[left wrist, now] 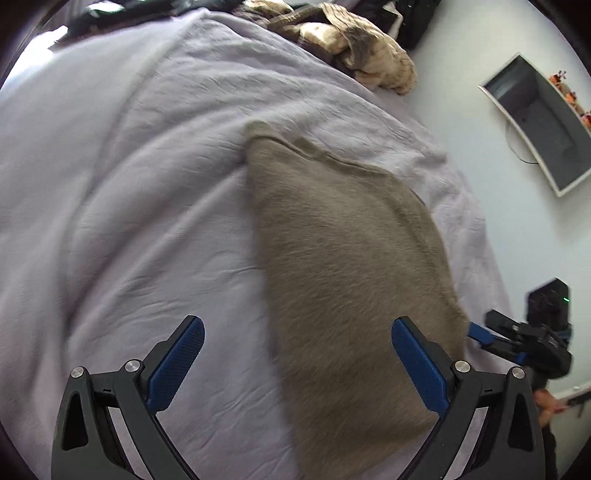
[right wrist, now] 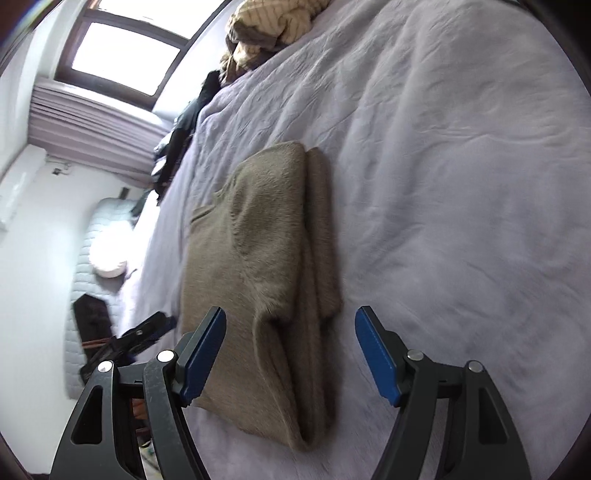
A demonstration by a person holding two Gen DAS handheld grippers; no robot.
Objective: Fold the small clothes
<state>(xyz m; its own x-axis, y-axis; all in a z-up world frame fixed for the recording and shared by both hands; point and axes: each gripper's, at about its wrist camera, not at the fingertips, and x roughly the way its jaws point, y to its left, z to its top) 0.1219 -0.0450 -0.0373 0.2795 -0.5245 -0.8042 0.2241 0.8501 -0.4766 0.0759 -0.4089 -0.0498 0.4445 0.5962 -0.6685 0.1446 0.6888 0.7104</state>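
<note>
We see the folded taupe sweater (left wrist: 347,258) flat on the lavender bedsheet (left wrist: 129,184). Left hand-held gripper (left wrist: 297,356) spread, empty, sweater running to 1 o'clock. Right hand-held gripper (right wrist: 290,354) spread, empty, sweater's near end between its fingers, rest toward 12 o'clock.

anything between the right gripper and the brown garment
Nothing visible. The right gripper is open, its fingers spread over the near end of the folded brown garment, which lies alone on the lilac sheet. The pile of clothes sits far off at the bed's edge.
</note>
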